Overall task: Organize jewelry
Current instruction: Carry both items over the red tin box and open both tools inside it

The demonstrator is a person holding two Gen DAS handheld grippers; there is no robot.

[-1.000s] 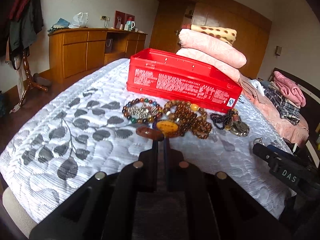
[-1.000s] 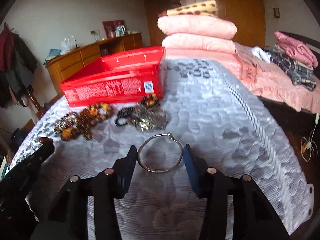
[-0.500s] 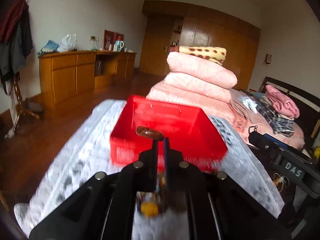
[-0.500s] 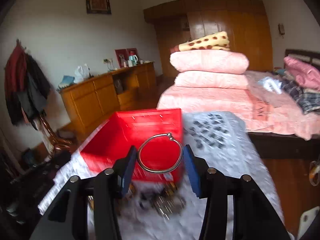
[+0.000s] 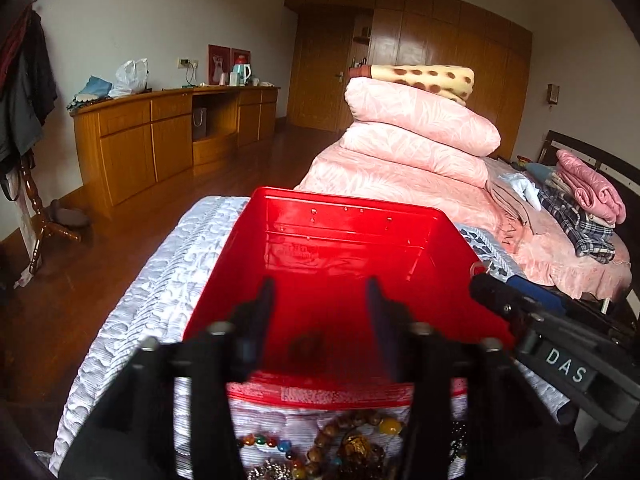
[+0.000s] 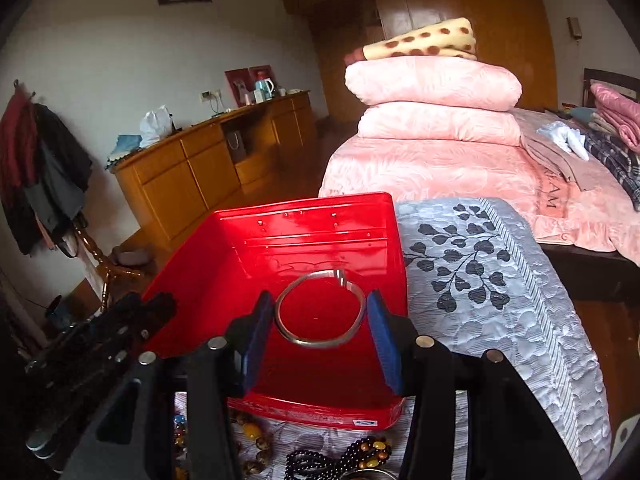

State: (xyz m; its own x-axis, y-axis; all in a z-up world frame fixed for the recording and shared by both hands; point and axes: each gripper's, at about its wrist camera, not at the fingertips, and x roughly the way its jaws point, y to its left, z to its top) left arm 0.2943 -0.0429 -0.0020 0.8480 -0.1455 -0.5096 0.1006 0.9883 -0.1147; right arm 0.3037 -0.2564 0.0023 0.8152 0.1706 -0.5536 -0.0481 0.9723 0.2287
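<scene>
The red plastic box (image 5: 340, 236) lies open on the grey quilted bed. My left gripper (image 5: 319, 296) hovers over it with its jaws opening and nothing between them. A blurred brown oval piece (image 5: 306, 346) shows below, inside the box. My right gripper (image 6: 318, 312) is also above the red box (image 6: 312, 236), its jaws opening. The silver bangle (image 6: 316, 343) sits between the blue pads (image 6: 256, 336) with slim gaps on both sides. Bead bracelets (image 5: 352, 440) lie on the bed before the box, and the same bead bracelets (image 6: 344, 456) show in the right wrist view.
The quilted bed cover (image 6: 500, 300) stretches right of the box. Stacked pink quilts (image 5: 416, 136) rise behind it, with folded clothes (image 5: 580, 200) further right. A wooden sideboard (image 5: 160, 140) and a coat stand (image 6: 44, 172) are across the floor at left.
Both grippers rose from the jewelry pile and moved forward over the red box. The left jaws opened and dropped the brown piece. The right jaws widened off the bangle.
</scene>
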